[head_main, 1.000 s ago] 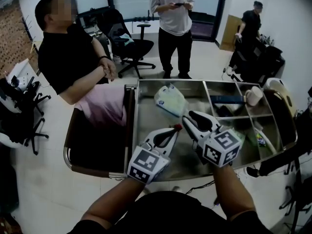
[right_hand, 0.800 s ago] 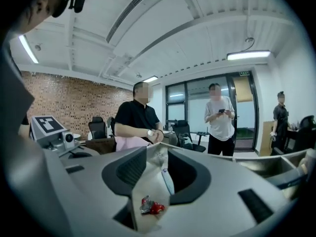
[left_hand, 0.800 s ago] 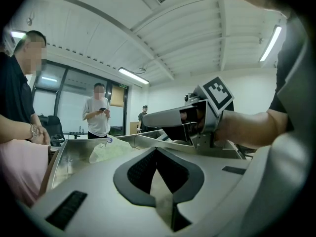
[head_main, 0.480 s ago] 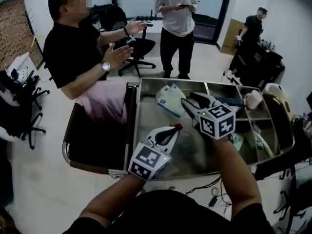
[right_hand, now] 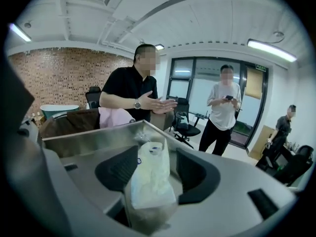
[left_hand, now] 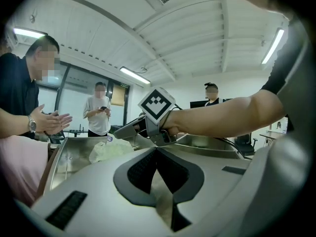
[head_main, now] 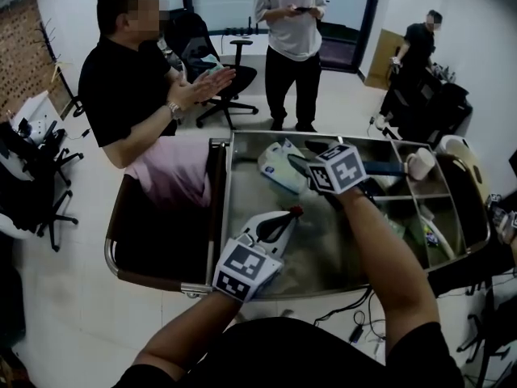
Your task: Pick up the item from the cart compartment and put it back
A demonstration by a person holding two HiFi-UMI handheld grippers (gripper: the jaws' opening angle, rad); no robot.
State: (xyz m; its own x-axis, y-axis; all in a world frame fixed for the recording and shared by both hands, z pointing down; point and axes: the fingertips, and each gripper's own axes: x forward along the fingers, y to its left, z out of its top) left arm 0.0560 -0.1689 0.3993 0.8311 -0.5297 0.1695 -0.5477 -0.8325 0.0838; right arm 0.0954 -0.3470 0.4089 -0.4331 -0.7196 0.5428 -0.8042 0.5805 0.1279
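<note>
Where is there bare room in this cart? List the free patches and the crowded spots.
Free: the big bin's steel floor between the left tool and the near rim; also a strip between the pack and the bin's left wall. Crowded: the small right bins, full of items.

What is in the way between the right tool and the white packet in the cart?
Nothing that shows. The right tool has just been opening its jaws, and in the right gripper view the white packet lies right between them, not pinched.
</note>
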